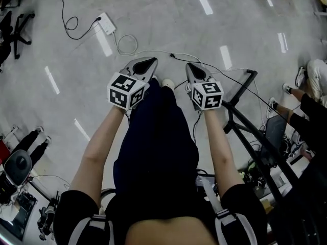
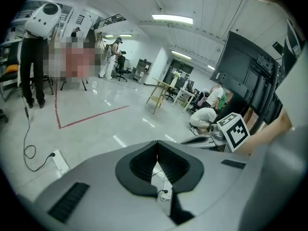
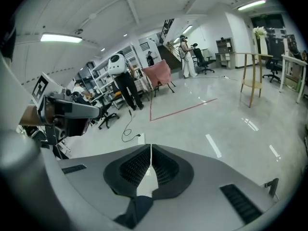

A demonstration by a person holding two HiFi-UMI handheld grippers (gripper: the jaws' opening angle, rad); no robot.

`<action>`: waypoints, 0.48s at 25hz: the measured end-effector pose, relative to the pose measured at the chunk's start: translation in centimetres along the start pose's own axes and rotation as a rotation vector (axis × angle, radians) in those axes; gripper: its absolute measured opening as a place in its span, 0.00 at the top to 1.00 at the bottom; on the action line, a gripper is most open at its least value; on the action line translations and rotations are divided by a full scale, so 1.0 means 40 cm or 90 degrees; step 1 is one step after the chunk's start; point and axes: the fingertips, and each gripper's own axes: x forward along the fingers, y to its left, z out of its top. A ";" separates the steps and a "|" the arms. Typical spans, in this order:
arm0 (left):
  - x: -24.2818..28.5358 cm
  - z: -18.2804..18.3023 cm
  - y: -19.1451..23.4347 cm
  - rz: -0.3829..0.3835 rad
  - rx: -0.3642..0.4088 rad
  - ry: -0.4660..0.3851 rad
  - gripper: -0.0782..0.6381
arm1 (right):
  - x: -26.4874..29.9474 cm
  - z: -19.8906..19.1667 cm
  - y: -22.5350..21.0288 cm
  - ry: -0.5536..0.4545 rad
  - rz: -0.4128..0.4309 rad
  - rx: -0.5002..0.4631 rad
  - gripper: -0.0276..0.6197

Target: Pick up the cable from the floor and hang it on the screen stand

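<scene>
On the grey floor a white cable (image 1: 126, 44) lies in a loop just ahead of my grippers. A thin black cable (image 1: 180, 58) runs from beside it to the right, toward the black screen stand (image 1: 244, 132). The screen (image 2: 245, 76) rises at the right of the left gripper view. My left gripper (image 1: 146, 63) and right gripper (image 1: 193, 67) are held side by side at waist height, well above the cables. Both are shut with nothing between their jaws. Through the left jaws a cable end (image 2: 164, 192) shows on the floor below.
A white power strip (image 1: 107, 23) with a black cord (image 1: 70, 23) lies farther ahead on the left. Office chairs (image 1: 15, 27) stand at the far left. A person (image 1: 312, 88) crouches at the right beside the stand. Gear litters the floor at lower left (image 1: 20, 188).
</scene>
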 end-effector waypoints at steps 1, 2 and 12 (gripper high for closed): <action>0.016 -0.010 0.013 -0.004 -0.001 0.003 0.88 | 0.018 -0.002 -0.005 -0.002 -0.001 0.001 0.92; 0.031 -0.021 0.026 -0.009 -0.004 0.004 0.88 | 0.038 -0.006 -0.012 -0.002 -0.003 0.003 0.92; 0.202 -0.181 0.178 -0.042 -0.033 0.030 0.88 | 0.225 -0.158 -0.097 0.067 -0.043 0.048 0.92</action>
